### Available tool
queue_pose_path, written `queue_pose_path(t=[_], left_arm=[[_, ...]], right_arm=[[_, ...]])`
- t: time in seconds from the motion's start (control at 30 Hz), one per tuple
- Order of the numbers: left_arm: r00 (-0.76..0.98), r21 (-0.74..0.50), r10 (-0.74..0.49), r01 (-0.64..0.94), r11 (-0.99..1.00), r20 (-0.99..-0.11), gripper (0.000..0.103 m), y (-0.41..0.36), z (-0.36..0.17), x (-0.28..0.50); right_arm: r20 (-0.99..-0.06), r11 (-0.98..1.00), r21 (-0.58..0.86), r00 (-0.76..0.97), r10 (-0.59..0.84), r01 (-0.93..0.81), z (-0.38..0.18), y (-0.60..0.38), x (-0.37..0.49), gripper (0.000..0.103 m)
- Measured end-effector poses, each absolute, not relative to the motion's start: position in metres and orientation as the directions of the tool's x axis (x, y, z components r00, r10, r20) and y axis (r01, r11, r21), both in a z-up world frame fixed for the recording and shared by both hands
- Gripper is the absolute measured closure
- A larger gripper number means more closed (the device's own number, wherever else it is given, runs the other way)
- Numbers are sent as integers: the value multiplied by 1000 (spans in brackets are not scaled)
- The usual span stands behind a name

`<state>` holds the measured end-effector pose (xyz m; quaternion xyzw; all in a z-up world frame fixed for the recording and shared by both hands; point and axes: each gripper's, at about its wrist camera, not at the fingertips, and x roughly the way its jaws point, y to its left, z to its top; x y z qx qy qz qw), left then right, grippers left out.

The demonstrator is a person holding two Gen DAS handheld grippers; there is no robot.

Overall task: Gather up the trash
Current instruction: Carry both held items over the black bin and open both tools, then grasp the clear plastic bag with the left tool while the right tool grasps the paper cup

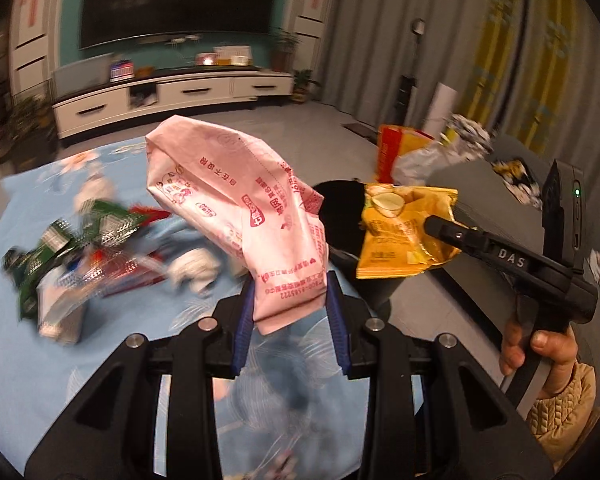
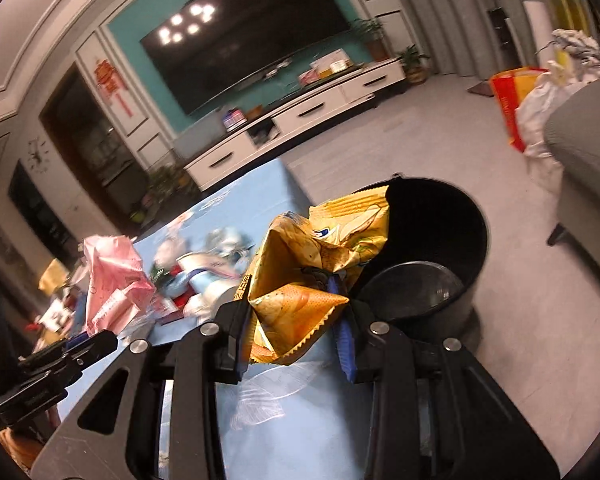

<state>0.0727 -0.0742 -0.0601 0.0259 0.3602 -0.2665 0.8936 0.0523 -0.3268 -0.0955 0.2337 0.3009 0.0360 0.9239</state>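
**Both claws holding wrappers by the bin**

The left claw is clamped on a crumpled pink wrapper with red print, which rises toward 11 o'clock above the blue floral desk. The right claw pinches a creased yellow snack bag; the black bin stands at 2 o'clock of it. More litter lies at 9 o'clock on the desk.

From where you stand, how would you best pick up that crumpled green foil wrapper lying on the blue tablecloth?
The crumpled green foil wrapper lies low on the blue tablecloth, so I would probably come from above and pinch a raised crease near its middle. Its edges look flat, and other litter crowds its right side.
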Motion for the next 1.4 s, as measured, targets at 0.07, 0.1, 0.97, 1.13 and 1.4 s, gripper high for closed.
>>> queue_pose_path(t=[0.07,0.1,0.97,1.13,1.4], left_arm=[[569,-150,-480,528,836,-668,69,-95,-65,85],[554,-157,-491,542,826,-672,69,-103,-67,92],[451,-81,-486,666,742,-749,32,-217,-120,171],[456,-104,-488,643,759,-744,23,-191,-117,150],[486,-150,-477,568,809,-732,18,-121,-112,105]], right_arm=[[-541,891,442,822,176,100,-98,-334,53,68],[-543,893,437,824,166,108,-99,-335,53,68],[-640,874,385,768,21,297,-146,-392,101,36],[-633,866,408,773,39,290,-136,-388,86,36],[-663,883,403,741,102,240,-132,-361,72,35]])
